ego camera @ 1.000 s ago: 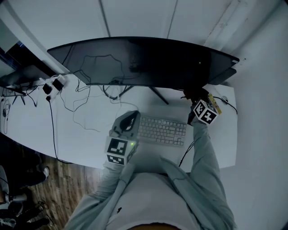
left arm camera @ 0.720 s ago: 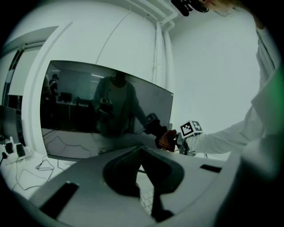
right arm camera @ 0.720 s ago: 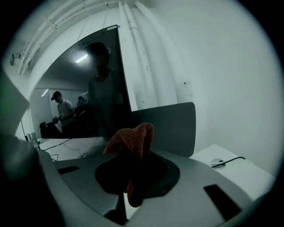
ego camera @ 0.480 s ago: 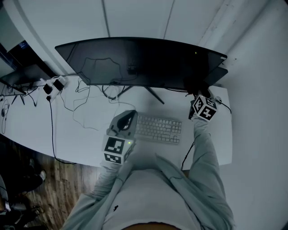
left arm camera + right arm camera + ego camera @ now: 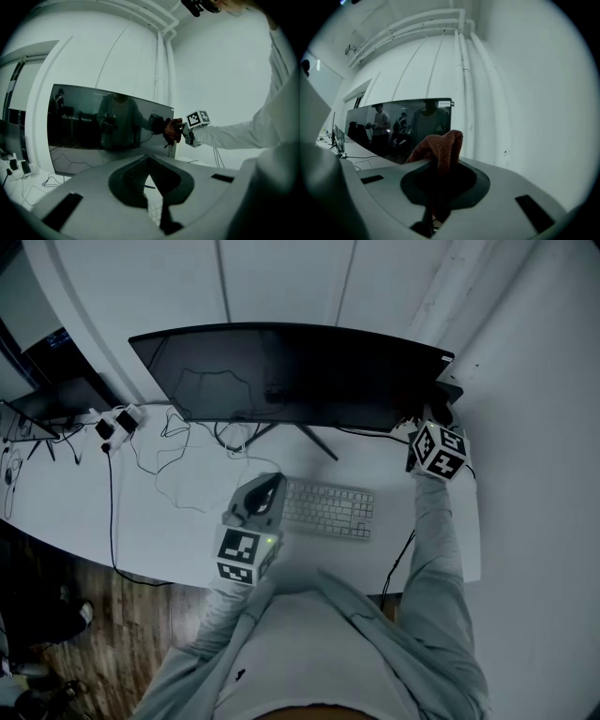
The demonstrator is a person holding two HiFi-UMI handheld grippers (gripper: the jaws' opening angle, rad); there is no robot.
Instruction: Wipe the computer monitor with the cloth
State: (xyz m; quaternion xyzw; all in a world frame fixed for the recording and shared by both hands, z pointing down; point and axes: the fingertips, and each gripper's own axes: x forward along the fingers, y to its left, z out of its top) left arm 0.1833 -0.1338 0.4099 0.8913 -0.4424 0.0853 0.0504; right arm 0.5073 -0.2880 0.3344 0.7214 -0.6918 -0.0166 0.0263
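A wide curved dark monitor (image 5: 291,371) stands at the back of the white desk (image 5: 178,521). My right gripper (image 5: 430,424) is at the screen's right end, shut on a reddish cloth (image 5: 440,150) that bunches up above its jaws. In the left gripper view the cloth (image 5: 172,130) touches the monitor's (image 5: 108,126) right edge. My left gripper (image 5: 270,486) hovers low over the desk just left of the keyboard (image 5: 328,509). Its jaws are together with nothing between them.
Loose cables (image 5: 178,465) and a power strip (image 5: 117,420) lie on the desk's left side. A second dark screen (image 5: 47,399) sits at the far left. The monitor's stand legs (image 5: 281,432) spread behind the keyboard. A white wall (image 5: 525,93) stands close on the right.
My right gripper has carried the cloth rightward and up, from below the screen's lower right part to its right end. The left gripper has stayed put.
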